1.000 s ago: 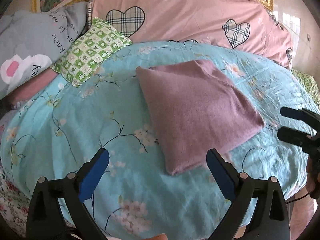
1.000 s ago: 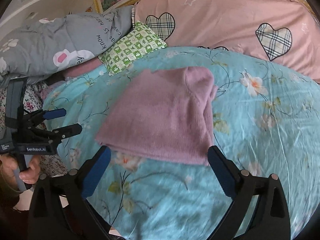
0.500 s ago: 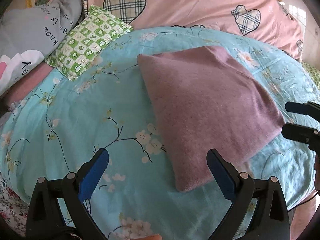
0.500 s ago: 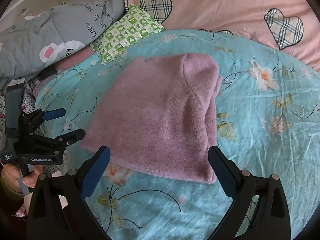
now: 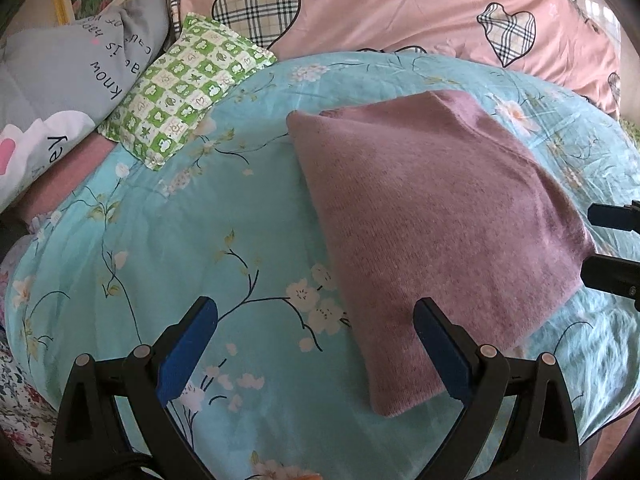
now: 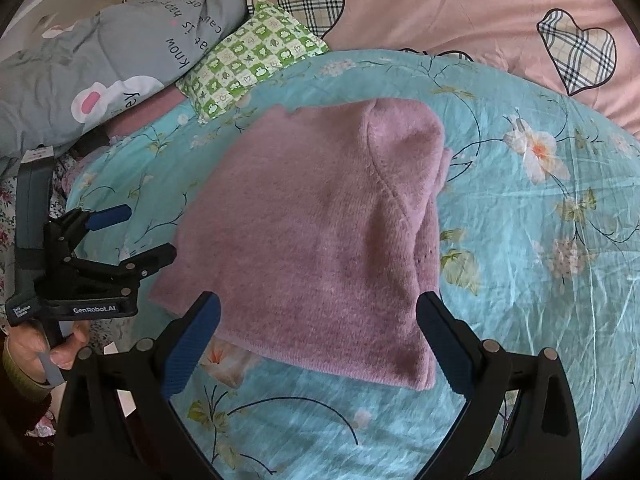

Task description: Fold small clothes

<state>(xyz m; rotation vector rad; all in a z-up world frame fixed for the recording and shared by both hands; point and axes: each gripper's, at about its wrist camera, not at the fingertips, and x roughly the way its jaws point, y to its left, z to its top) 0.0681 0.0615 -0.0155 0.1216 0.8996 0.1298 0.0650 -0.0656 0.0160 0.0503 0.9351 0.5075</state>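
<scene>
Folded mauve sweater [image 5: 432, 216] on floral sheet [image 5: 200, 248]; left tool [image 5: 316, 344] spread apart, right tool [image 6: 320, 336] likewise, both seemingly hovering.

One sweater [image 5: 436, 216] (folded), perhaps three pillows.

The left gripper [image 6: 138, 232], seen from the right wrist view, carries white lettering "GenRobot.AI" along its black side bar, with a small white label beside it too tiny to read. The grey pillow [image 5: 72, 68] [image 6: 120, 52] bears dark printed words, upside down in both views: "know" is legible, with "is" and partial letters "ey" near its white patch; the remaining words are cut off or creased.
</scene>
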